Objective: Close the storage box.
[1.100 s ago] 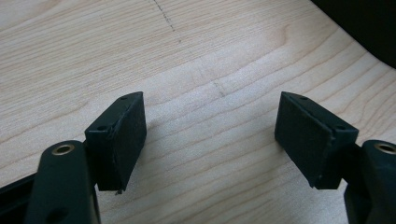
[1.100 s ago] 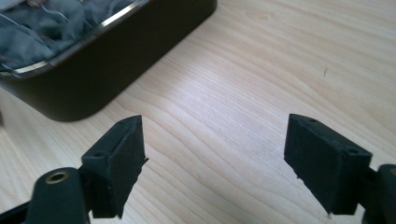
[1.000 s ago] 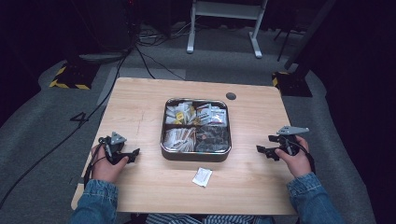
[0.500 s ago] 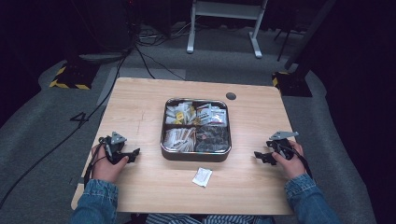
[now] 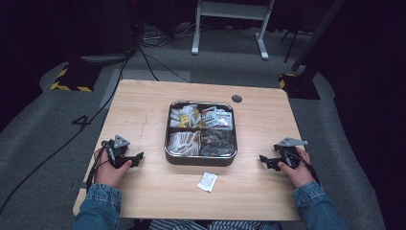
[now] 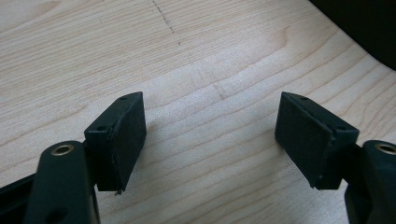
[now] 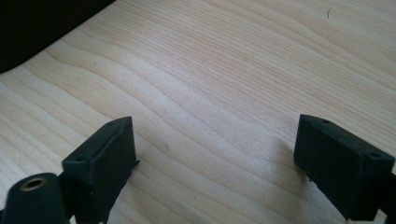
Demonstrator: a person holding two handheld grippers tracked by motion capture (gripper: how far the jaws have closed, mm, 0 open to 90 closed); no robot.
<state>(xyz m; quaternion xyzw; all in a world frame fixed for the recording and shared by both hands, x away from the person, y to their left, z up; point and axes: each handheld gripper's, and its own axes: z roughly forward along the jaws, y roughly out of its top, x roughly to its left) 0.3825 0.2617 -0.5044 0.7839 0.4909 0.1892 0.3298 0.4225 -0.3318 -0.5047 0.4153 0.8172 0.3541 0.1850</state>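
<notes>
A square metal tin (image 5: 201, 157) with four compartments full of wrapped packets stands mid-table. One white sachet (image 5: 207, 181) lies on the wood in front of it. My left gripper (image 5: 137, 158) rests low at the table's left, held in a hand, jaws apart over bare wood (image 6: 210, 121). My right gripper (image 5: 265, 161) sits low at the right side, pointing toward the tin; its jaws have just been opening and stand wide, with only wood grain between them (image 7: 215, 144).
The wooden table (image 5: 143, 110) has a dark round cap (image 5: 236, 98) near its far edge. Cables (image 5: 143, 52) run over the grey floor behind, beside a white frame stand (image 5: 230, 28) and yellow-black striped blocks (image 5: 72, 81).
My right hand has come down toward the tabletop with its gripper. The left hand, the tin and the sachet have stayed put.
</notes>
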